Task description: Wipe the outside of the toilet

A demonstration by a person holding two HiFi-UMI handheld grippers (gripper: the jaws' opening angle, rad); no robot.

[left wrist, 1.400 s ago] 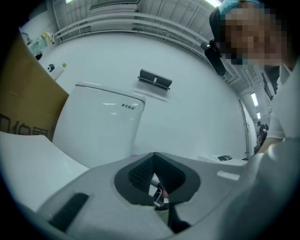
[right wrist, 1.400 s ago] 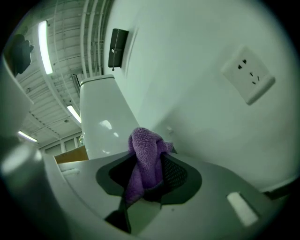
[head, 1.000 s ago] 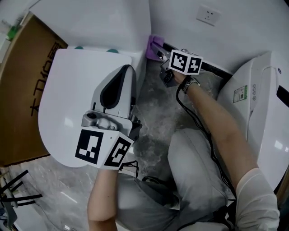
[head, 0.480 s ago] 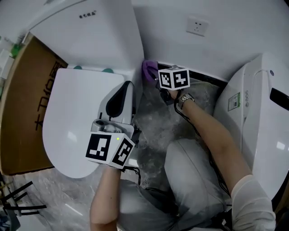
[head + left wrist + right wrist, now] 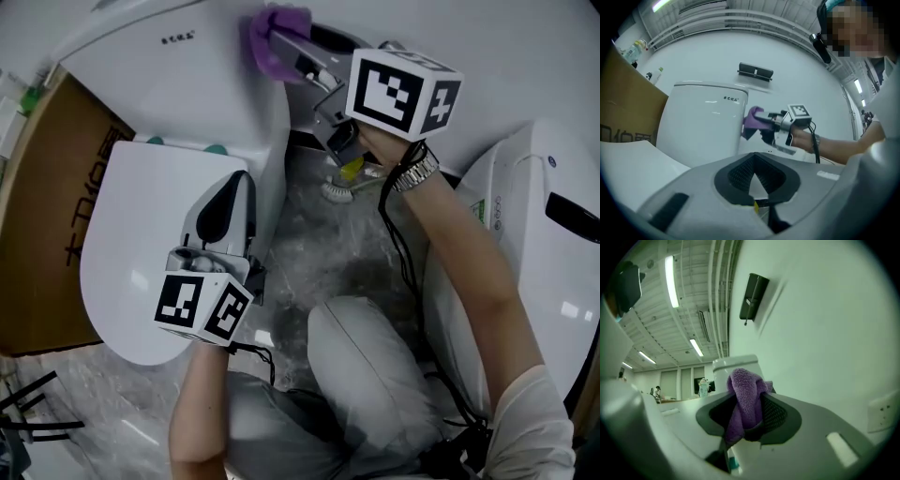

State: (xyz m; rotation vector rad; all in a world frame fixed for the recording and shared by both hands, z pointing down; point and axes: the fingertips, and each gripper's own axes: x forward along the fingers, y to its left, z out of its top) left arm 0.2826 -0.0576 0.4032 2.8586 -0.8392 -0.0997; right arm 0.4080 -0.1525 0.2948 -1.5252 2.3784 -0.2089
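Observation:
The white toilet shows its closed lid point(image 5: 131, 262) and its tank point(image 5: 187, 89) in the head view. My right gripper point(image 5: 286, 39) is shut on a purple cloth point(image 5: 272, 33), and it holds the cloth against the upper right side of the tank. The cloth point(image 5: 745, 397) fills the jaws in the right gripper view. From the left gripper view, the cloth point(image 5: 751, 121) touches the tank's point(image 5: 705, 119) right edge. My left gripper point(image 5: 225, 211) hovers over the lid's right edge. Its jaws are together with nothing between them point(image 5: 753, 158).
A brown cardboard box point(image 5: 42, 197) stands left of the toilet. A second white toilet point(image 5: 548, 253) is at the right. A brush with a yellow part point(image 5: 343, 180) lies on the marbled floor between them. The person's knee point(image 5: 366, 375) is below. A black box point(image 5: 755, 71) hangs on the wall.
My right gripper has lifted the purple cloth from low beside the tank up to the tank's upper right side. The left gripper has stayed over the lid.

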